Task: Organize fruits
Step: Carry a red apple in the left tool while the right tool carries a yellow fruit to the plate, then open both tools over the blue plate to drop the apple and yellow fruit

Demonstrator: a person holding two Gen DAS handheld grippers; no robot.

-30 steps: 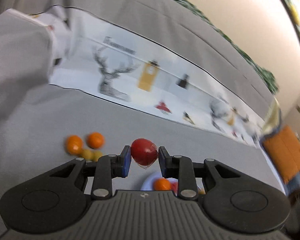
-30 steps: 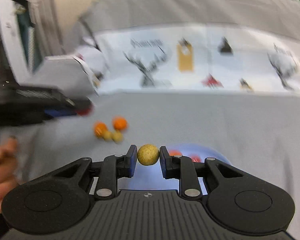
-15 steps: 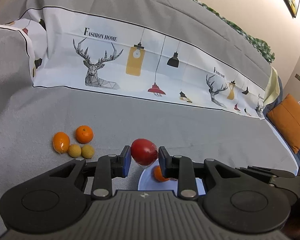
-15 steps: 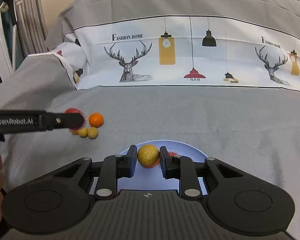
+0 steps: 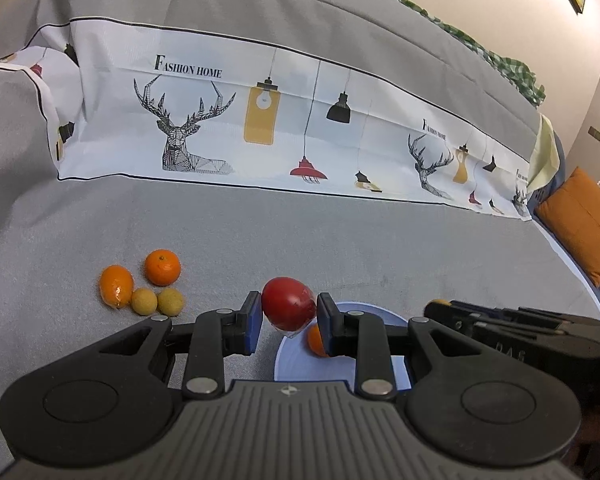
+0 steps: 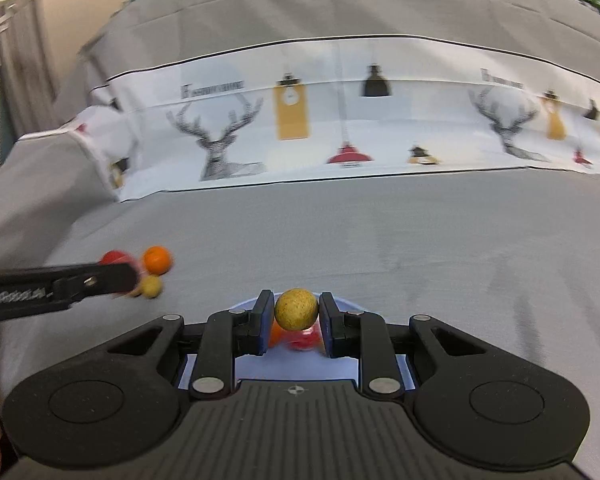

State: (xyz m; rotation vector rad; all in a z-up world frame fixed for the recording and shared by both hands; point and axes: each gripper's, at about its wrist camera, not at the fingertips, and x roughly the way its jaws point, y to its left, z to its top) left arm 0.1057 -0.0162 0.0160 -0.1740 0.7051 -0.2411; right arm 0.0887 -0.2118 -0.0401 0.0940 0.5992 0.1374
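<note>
— Over the round pale-blue plate's rim (image 5: 374,309), what's clamped?
— Left gripper (image 5: 288,314) pinches 1 glossy red fruit (image 5: 288,303); right gripper (image 6: 296,312) squeezes 1 small speckled yellow fruit (image 6: 296,308).
— Room?
— Open grey sofa cover (image 5: 380,248) beyond; 4 loose fruits (image 5: 148,284) sit left.

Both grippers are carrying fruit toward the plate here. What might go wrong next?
1. The left gripper and right gripper both near the blue plate, so they might collide.
2. The red fruit seems wrapped in film and held near its middle; it could slip.
3. An orange and something red already lie on the plate; the dropped yellow fruit may bounce off them and roll onto the cover.
</note>
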